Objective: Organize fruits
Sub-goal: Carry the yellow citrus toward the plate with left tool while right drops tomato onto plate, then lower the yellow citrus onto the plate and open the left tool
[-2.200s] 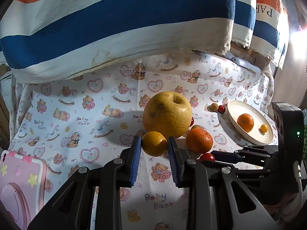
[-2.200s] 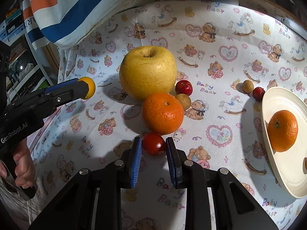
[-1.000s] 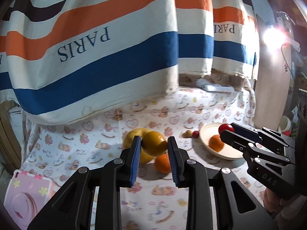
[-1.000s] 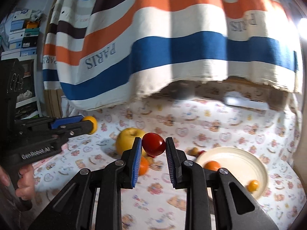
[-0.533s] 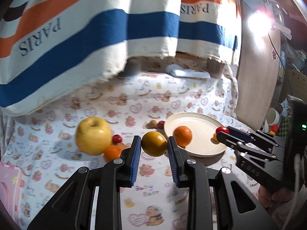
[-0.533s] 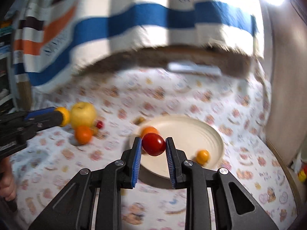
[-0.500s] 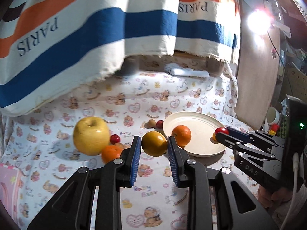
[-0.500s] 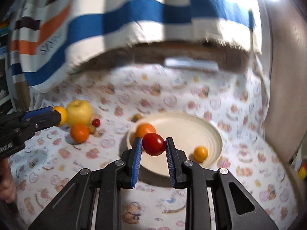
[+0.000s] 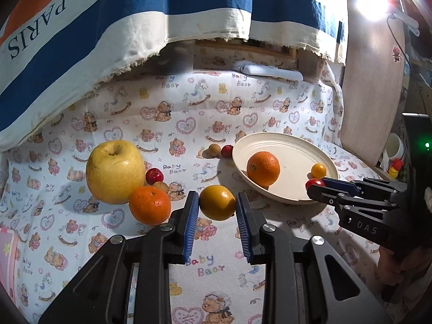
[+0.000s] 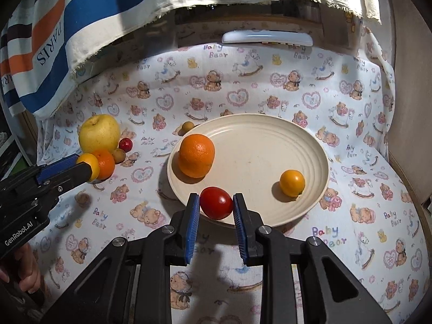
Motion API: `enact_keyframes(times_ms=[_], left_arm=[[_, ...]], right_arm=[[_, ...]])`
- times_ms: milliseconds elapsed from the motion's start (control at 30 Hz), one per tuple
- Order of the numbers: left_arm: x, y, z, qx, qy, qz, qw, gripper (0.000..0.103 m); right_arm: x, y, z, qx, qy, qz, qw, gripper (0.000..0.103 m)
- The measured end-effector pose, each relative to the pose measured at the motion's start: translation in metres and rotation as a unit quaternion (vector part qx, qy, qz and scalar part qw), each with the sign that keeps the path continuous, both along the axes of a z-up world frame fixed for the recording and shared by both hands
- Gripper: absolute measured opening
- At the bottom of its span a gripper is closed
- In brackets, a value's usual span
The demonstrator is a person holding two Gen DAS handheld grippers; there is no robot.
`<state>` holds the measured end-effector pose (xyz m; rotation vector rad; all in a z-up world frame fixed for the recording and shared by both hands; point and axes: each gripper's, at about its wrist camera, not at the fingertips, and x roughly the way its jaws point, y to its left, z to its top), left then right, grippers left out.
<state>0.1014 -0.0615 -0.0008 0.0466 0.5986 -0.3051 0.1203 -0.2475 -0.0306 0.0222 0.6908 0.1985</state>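
My left gripper [image 9: 217,208] is shut on a yellow-orange fruit [image 9: 217,202], held above the cloth just left of the cream plate [image 9: 294,148]. My right gripper [image 10: 216,208] is shut on a red tomato [image 10: 216,202] over the plate's near rim [image 10: 243,224]. On the plate lie an orange [image 10: 196,158] and a small yellow fruit [image 10: 292,183]. A big yellow apple [image 9: 114,171], a second orange [image 9: 149,204] and small red and brown fruits [image 9: 154,175] sit at the left. The right gripper's tip [image 9: 314,186] also shows by the plate in the left wrist view.
Two small fruits [image 9: 220,150] lie behind the plate's left edge. A striped cloth [image 9: 135,13] hangs over the back. A white remote-like bar [image 10: 267,37] lies at the far edge. A wooden board [image 9: 372,94] stands at the right, a pink case [image 9: 6,259] at the left.
Both grippers have come down and forward toward the plate with their fruits still held. The plate now looks much larger and nearer in the right wrist view.
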Motion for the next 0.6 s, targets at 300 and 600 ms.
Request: enact_keyframes(times_ms=[300,600], left_arm=[[0.004,-0.005,0.004,-0.009,0.020,-0.011,0.9997,0.027],[0.012,-0.043,0.013,0.010,0.039,-0.081,0.9959,0.027]], right_arm=[[0.000,-0.002,-0.003,-0.003,0.010,0.000,1.000,0.027],[-0.012,-0.021,0.022,0.001,-0.034,-0.032,0.999,0.028]])
